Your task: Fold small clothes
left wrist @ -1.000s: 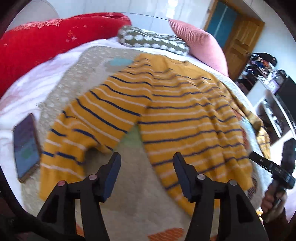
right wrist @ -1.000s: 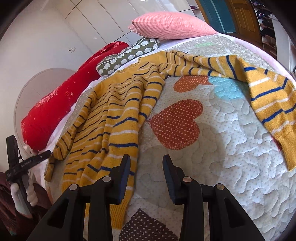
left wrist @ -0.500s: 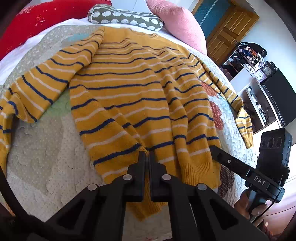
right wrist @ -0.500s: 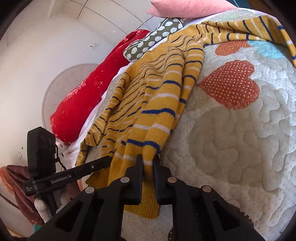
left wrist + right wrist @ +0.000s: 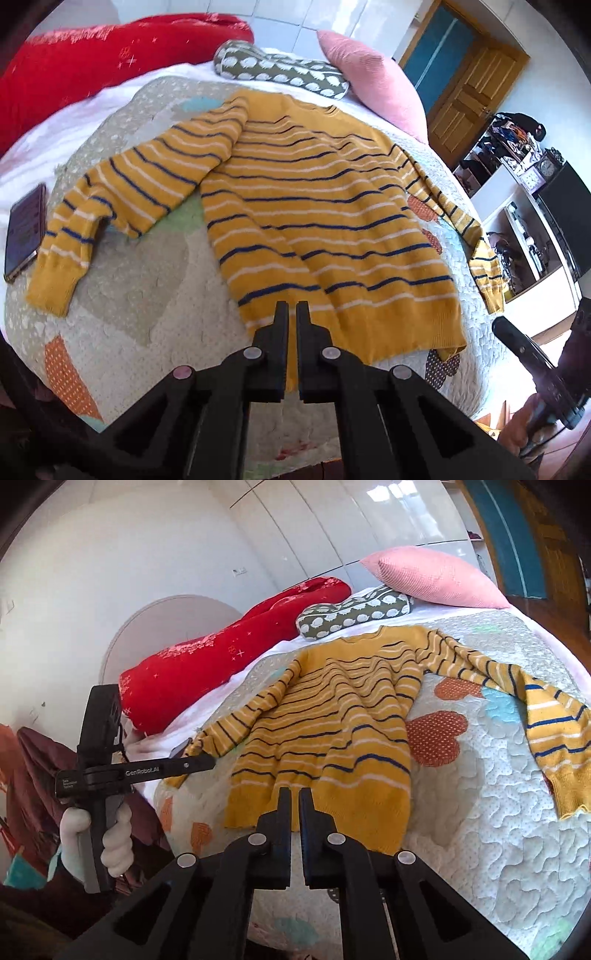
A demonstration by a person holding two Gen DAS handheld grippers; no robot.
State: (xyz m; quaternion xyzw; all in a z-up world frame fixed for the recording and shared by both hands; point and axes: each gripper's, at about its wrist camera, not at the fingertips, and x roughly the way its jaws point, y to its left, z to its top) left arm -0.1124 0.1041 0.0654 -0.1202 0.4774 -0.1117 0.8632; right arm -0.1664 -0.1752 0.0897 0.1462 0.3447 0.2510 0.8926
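Observation:
A mustard-yellow sweater (image 5: 317,206) with navy and white stripes lies spread face up on the quilted bed cover (image 5: 140,295), both sleeves out to the sides. It also shows in the right wrist view (image 5: 332,738). My left gripper (image 5: 292,314) is shut on the sweater's bottom hem near its left corner. My right gripper (image 5: 294,801) is shut on the same hem toward the other corner. The hem is lifted slightly and pulled taut toward the bed's near edge.
A phone (image 5: 24,230) lies at the cover's left edge beside the left cuff. A red bolster (image 5: 92,77), a spotted green cushion (image 5: 284,72) and a pink pillow (image 5: 373,77) line the bed's head. Shelves and a door (image 5: 469,99) stand to the right.
Both grippers closed from open onto the hem, then pulled back toward the near bed edge, straightening the sweater's body flat.

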